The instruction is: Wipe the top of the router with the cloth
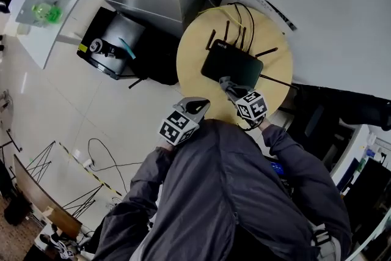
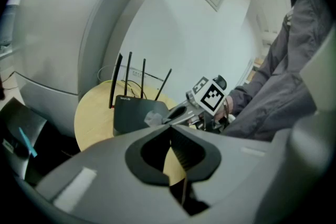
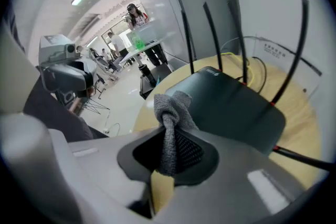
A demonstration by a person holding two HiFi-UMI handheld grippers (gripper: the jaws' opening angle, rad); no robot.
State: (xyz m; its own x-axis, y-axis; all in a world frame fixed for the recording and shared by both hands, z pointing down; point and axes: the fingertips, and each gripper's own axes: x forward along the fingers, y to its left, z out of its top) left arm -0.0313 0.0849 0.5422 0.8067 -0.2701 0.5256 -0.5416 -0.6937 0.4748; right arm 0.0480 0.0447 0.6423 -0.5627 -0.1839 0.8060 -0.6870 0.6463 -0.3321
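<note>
A black router [image 1: 233, 64] with several upright antennas lies on the round wooden table [image 1: 195, 46]. My right gripper [image 1: 227, 86] is shut on a grey cloth [image 3: 169, 115], whose bunched end sticks out past the jaws over the router's [image 3: 231, 105] near edge. The cloth [image 2: 153, 117] also shows in the left gripper view, at the router's [image 2: 131, 115] front corner. My left gripper [image 1: 197, 106] hovers off the table's near-left edge, jaws closed together with nothing between them.
Yellow and black cables [image 1: 235, 9] trail behind the router toward the white wall. A black box with a silver device [image 1: 113, 40] sits on the floor left of the table. Cords [image 1: 98, 159] lie on the tiled floor. A desk with a green object [image 1: 46, 12] stands far left.
</note>
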